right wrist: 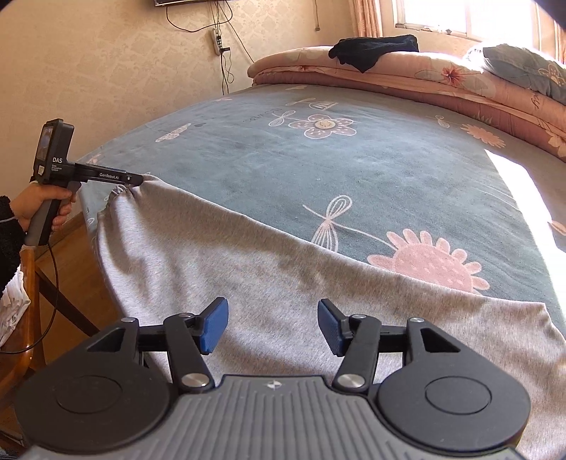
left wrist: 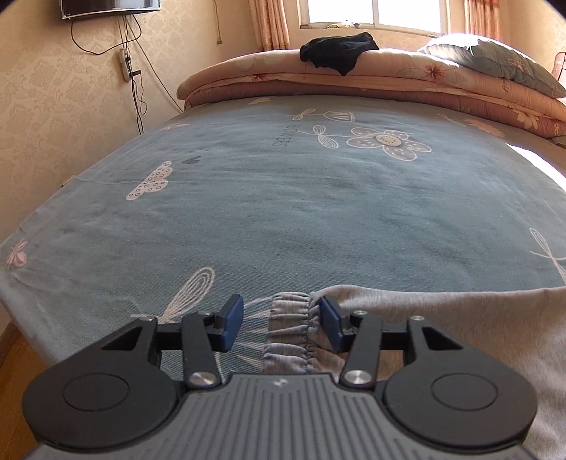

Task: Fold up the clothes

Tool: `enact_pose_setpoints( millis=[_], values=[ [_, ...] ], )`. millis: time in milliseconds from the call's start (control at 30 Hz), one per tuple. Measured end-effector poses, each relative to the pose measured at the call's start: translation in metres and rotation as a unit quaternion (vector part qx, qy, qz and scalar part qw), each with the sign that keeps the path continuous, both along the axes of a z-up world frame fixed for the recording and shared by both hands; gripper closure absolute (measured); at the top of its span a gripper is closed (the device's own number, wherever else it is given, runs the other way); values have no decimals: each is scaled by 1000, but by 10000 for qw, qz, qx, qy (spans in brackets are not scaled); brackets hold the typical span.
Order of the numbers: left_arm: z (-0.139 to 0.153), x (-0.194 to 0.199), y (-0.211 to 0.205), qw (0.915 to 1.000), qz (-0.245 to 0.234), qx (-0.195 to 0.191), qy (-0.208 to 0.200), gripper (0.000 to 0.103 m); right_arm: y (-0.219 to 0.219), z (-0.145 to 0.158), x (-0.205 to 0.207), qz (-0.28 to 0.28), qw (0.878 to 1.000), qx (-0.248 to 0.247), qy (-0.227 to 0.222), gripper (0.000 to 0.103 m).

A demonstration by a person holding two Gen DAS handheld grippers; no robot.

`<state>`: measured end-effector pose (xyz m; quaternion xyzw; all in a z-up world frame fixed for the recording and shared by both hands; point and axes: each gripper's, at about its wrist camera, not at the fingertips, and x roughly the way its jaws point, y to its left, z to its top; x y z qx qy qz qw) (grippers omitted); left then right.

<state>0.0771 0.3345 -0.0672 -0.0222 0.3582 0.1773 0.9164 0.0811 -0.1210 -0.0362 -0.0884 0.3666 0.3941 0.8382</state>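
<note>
A grey sweatpants garment (right wrist: 247, 269) is seen spread across the near edge of the bed (right wrist: 353, 170), over a teal bedsheet (left wrist: 283, 198) printed with flowers and dragonflies. Its elastic waistband (left wrist: 290, 332) is gathered at the garment's left end, near the bed's left corner.

Left tool (left wrist: 283, 323): jaws stand apart, blue pads visible on both sides. The waistband lies between them; the right-hand pad (left wrist: 330, 323) is touching or just beside the gathered cloth, the other pad (left wrist: 231, 322) is clear of it. No pinch is shown. In the right wrist view the same tool (right wrist: 136, 179) is seen from the side at the garment's raised corner, held in a person's hand (right wrist: 42, 205) with a dark fuzzy sleeve (right wrist: 9, 237); from that angle the jaw gap cannot be told.

Right tool (right wrist: 272, 325): jaws spread, hovering over the grey cloth, nothing pressed between the pads. Whether the fingertips touch the fabric below cannot be told.

At the far end of the bed, folded peach floral quilts (left wrist: 353, 78) are stacked, with a black garment (left wrist: 336, 51) draped on top and a grey-blue pillow (left wrist: 495, 63) to the right. A window (left wrist: 375, 14) with curtains is behind them. A power strip (left wrist: 124, 63) with cables is fixed to the patterned wall, below a wall-mounted screen (left wrist: 109, 7). A wooden chair (right wrist: 28, 300) is seen at the left of the right wrist view.
</note>
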Motion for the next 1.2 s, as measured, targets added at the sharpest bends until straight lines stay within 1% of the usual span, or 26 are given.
enact_pose_setpoints(
  millis=[67, 100, 200, 267, 300, 333, 400, 467, 533, 567, 600, 667, 700, 767, 800, 833, 867, 933, 1000, 1033, 1100, 1167, 1200],
  values=[
    [5, -6, -3, 9999, 76, -15, -101, 45, -7, -2, -4, -100, 9999, -55, 18, 42],
    [7, -9, -7, 9999, 85, 52, -122, 45, -11, -4, -6, -151, 9998, -85, 26, 41],
    [12, -18, -29, 9990, -31, 435, -115, 44, -23, -8, -12, -304, 9994, -181, 59, 37],
    [14, -23, -43, 9970, -185, 741, -120, 40, -31, -11, -16, -395, 9989, -237, 92, 36],
    [15, -25, -48, 9962, -213, 834, -105, 40, -35, -13, -19, -440, 9987, -239, 118, 36],
    [16, -26, -51, 9967, -287, 748, -116, 40, -40, -14, -21, -485, 9984, -241, 144, 35],
    [18, -29, -58, 9976, -471, 478, -156, 40, -45, -17, -24, -562, 9980, -239, 177, 29],
    [14, -31, -64, 9969, -758, -27, -212, 38, -49, -21, -26, -630, 9975, -235, 206, 28],
    [5, -33, -72, 9943, -957, -444, -133, 36, -51, -24, -28, -678, 9971, -238, 254, 28],
    [-1, -35, -75, 9932, -1004, -589, -80, 36, -52, -26, -28, -693, 9969, -253, 255, 28],
    [-8, -38, -77, 9929, -982, -675, -10, 36, -52, -27, -29, -707, 9968, -268, 257, 27],
    [-18, -47, -77, 9940, -793, -742, 99, 36, -54, -31, -30, -737, 9965, -298, 259, 26],
    [-23, -55, -75, 9943, -659, -830, 134, 36, -54, -32, -30, -750, 9963, -321, 261, 26],
    [-31, -68, -69, 9927, -511, -1077, 163, 35, -55, -37, -30, -767, 9960, -381, 265, 21],
    [-34, -74, -66, 9921, -491, -1147, 161, 35, -55, -41, -29, -788, 9956, -423, 280, 20],
    [-35, -81, -64, 9923, -536, -1114, 102, 35, -54, -46, -27, -831, 9947, -487, 346, 20],
    [-34, -84, -65, 9927, -522, -1076, 164, 35, -53, -51, -25, -893, 9934, -564, 444, 19],
    [-32, -87, -66, 9930, -474, -1023, 354, 35, -52, -57, -26, -950, 9925, -607, 472, 15],
    [-25, -89, -69, 9941, -430, -909, 416, 35, -50, -59, -28, -899, 9930, -596, 486, 0],
    [-20, -89, -71, 9945, -473, -876, 329, 35, -49, -61, -29, -885, 9931, -619, 464, 0],
    [-8, -87, -74, 9938, -613, -928, 12, 34, -47, -62, -32, -866, 9930, -719, 371, 0],
    [0, -79, -76, 9911, -783, -1042, -278, 25, -44, -63, -32, -867, 9926, -790, 328, 0],
    [0, -73, -77, 9895, -877, -1099, -347, 25, -44, -63, -32, -884, 9923, -799, 326, 0]
  ],
)
